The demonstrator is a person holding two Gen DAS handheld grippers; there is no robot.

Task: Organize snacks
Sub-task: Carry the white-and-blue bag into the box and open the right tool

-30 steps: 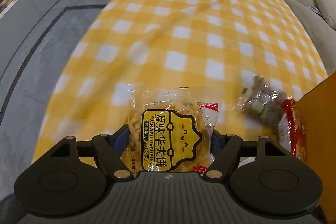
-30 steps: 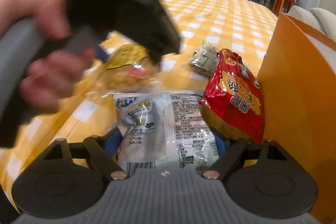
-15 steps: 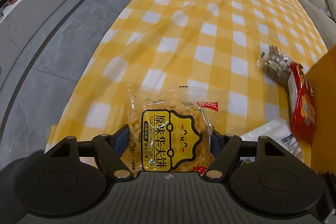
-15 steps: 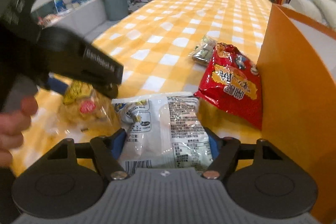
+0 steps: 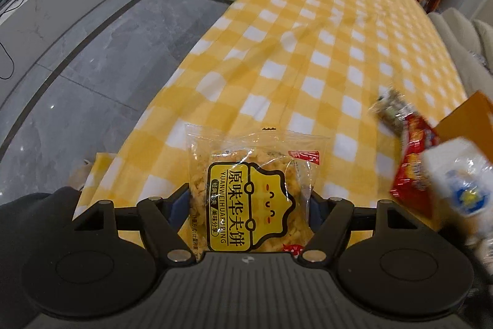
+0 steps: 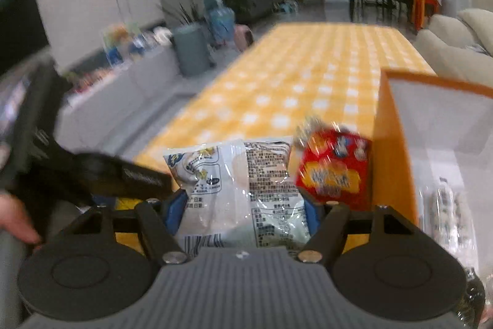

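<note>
Change since earlier views: both packets are now riding clear of the desk; the white packet, lying flat a second ago, is being lifted toward the orange box.
Left gripper: its jaws are clamped on the yellow-labelled packet, which is standing upright between the blue pads.
Right gripper: its jaws have just been closing and are now pressing on the white packet from both sides.
Snacks left behind: the red packet and a small speckled packet are lying on the desk just beside the box wall; another wrapped item is showing dimly inside the box.
Risk, slipping: the glossy film is likely slick, so a packet could slide out of the pads during a fast swing.
Risk, collision: the two grippers are working near each other, and the white packet could catch on the box rim.
Risk, crushing: a harder squeeze would probably break the crisp contents.
Materials: crinkled clear and printed plastic film; stiff, flat-walled orange card with a pale inside; soft yellow-and-white checked cloth, slightly creased.
</note>
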